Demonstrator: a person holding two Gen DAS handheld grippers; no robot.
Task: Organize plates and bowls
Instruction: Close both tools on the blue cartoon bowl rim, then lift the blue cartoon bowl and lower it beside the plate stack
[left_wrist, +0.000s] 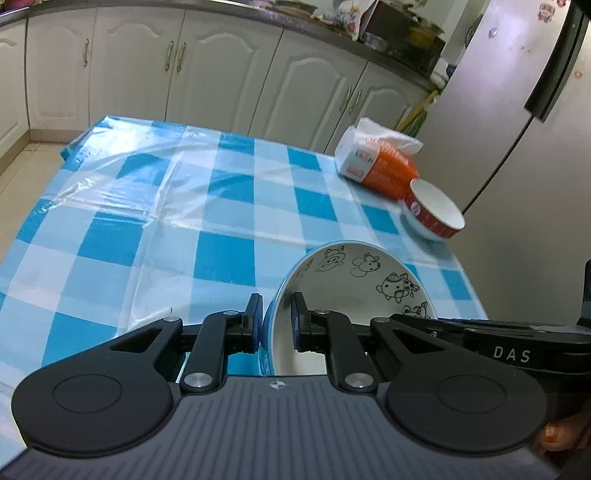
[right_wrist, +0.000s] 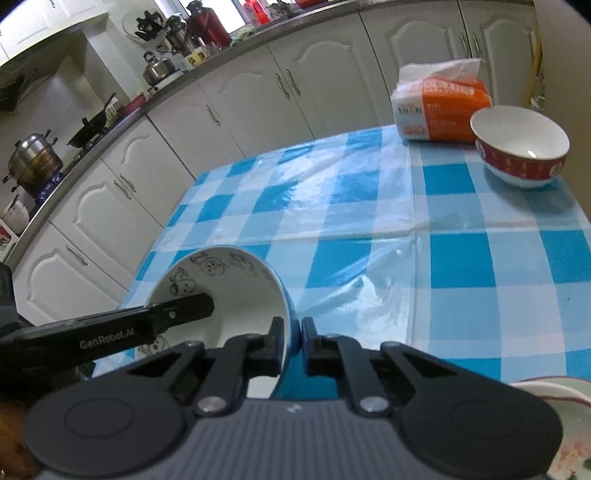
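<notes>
A bowl with a blue outside and cartoon animals drawn inside (left_wrist: 354, 288) sits near the front of the checked table. My left gripper (left_wrist: 277, 317) is shut on its left rim, one pad outside, one inside. The right gripper (right_wrist: 291, 343) is shut on the opposite rim of the same cartoon bowl (right_wrist: 221, 295). Each gripper's black finger shows in the other's view, reaching across the bowl. A red-banded white bowl (right_wrist: 521, 147) stands empty at the far right of the table, also seen as the red bowl (left_wrist: 436, 210).
An orange and white tissue pack (right_wrist: 439, 107) lies behind the red bowl. The blue checked tablecloth (left_wrist: 184, 229) has a plastic cover. A plate rim (right_wrist: 554, 391) shows at the lower right. Cabinets, a cluttered counter and a fridge (left_wrist: 517, 110) surround the table.
</notes>
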